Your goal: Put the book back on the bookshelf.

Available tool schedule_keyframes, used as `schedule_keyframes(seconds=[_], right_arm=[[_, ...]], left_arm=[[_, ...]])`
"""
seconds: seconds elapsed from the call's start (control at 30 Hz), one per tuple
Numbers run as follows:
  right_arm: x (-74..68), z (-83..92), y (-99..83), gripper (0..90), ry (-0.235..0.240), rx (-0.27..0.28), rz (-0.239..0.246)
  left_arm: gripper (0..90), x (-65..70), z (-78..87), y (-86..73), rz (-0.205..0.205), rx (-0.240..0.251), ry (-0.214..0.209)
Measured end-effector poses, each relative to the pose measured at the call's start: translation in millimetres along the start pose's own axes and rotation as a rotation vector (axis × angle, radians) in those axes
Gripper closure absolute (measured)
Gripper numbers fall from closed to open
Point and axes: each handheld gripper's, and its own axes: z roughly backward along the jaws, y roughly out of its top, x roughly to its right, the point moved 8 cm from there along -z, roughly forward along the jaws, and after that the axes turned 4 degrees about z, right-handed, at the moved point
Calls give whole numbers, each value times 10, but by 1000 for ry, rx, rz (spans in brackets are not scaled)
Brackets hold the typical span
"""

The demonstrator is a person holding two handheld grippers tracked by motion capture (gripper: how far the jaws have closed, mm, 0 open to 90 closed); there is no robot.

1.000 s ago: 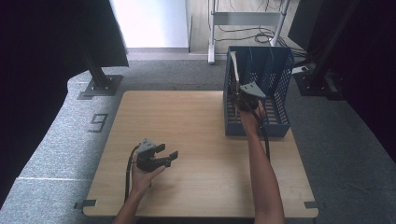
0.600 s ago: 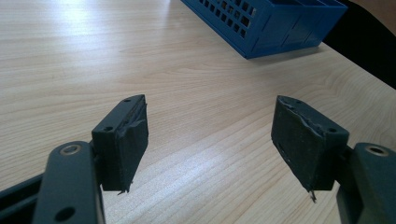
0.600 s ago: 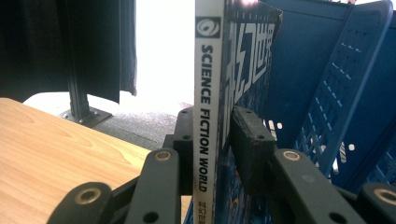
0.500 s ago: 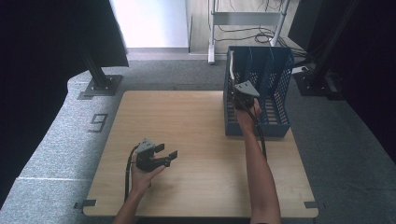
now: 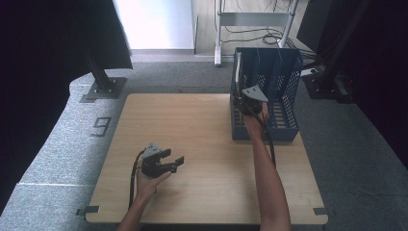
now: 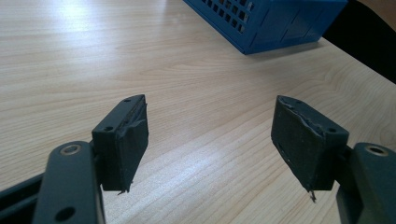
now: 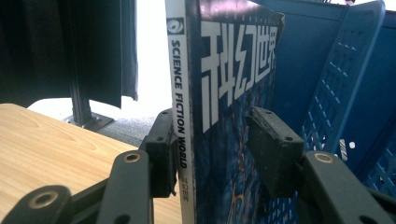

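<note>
A magazine [image 7: 224, 70] with "Science Fiction World" on its white spine stands upright in the left slot of the blue mesh file rack [image 7: 336, 70]. My right gripper [image 7: 215, 149] straddles it. Its jaws have just been opening: the left pad rests by the spine and the right pad stands off the cover. In the high view the right gripper [image 5: 243, 98] reaches into the rack [image 5: 288, 72] at the magazine [image 5: 238, 67]. My left gripper [image 5: 174, 161] rests low over the wooden table [image 5: 192, 120], open, with nothing between its pads [image 6: 126, 135].
The rack sits at the table's far right corner, and its near corner [image 6: 261, 28] appears beyond the left jaws. Black stands [image 5: 103, 82] and a white metal frame [image 5: 250, 24] stand on the grey floor past the far edge.
</note>
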Motion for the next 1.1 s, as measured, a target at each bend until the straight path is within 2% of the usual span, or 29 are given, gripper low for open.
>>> schedule_keyframes(seconds=[0.33,0.43,0.53,0.83,1.1], right_arm=[[28,74,0,476,1,14,-19],[12,103,19,456,10,14,-16],[-2,138,56,445,27,24,-49],[-53,272,161,445,56,59,-66],[-71,414,118,445,98,50,-110]], left_arm=[[274,16,-19,-13,-3,-7,-1],[274,26,-29,-24,-5,-10,-2],[274,35,-47,-36,-8,-16,-3],[274,43,-42,-33,-11,-13,-3],[274,27,-27,-22,-6,-9,-3]])
